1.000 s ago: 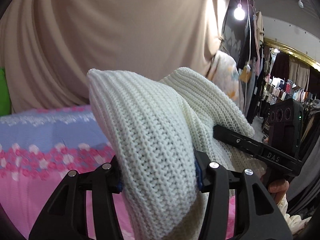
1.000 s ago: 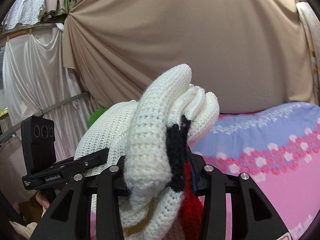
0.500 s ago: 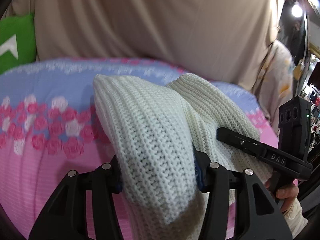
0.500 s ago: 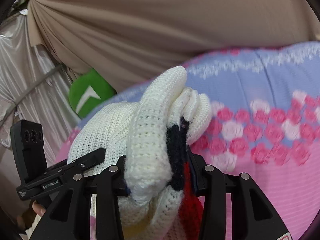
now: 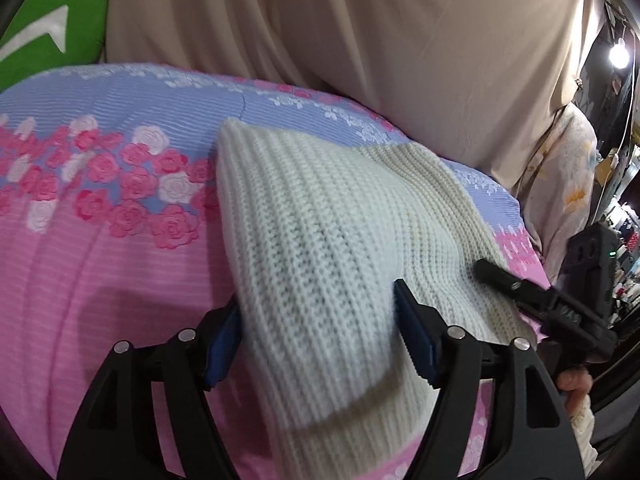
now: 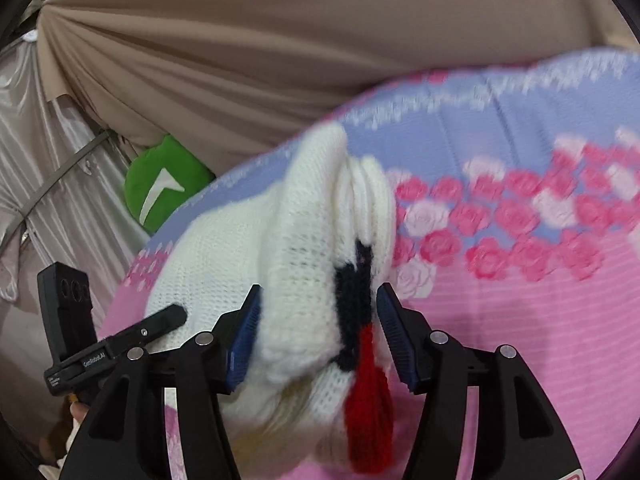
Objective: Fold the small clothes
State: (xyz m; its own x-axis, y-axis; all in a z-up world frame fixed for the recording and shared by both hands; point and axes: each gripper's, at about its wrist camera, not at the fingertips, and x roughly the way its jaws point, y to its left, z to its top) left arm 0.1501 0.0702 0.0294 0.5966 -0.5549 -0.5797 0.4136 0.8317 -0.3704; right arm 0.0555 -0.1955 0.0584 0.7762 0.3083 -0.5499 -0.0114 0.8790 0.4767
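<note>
A small cream ribbed knit sweater point(image 5: 320, 240) with black and red trim point(image 6: 360, 320) hangs bunched between both grippers over a pink and blue rose-print bed cover point(image 5: 100, 240). My left gripper point(image 5: 320, 332) has its jaws spread wider than before, with the knit still lying between the blue pads point(image 5: 224, 340). My right gripper point(image 6: 316, 332) also has its jaws spread, and the folded edge sits between its pads point(image 6: 244, 340). Each gripper shows in the other's view, the right one point(image 5: 560, 308) and the left one point(image 6: 100, 352).
A beige curtain point(image 5: 360, 40) hangs behind the bed. A green cushion point(image 6: 164, 184) lies at the bed's far left corner. Silver drapes point(image 6: 48, 200) hang at the left, and shop racks and a bright lamp point(image 5: 618, 56) stand at the right.
Both grippers have tilted down toward the bed with the sweater. Their jaws have opened wider around the knit.
</note>
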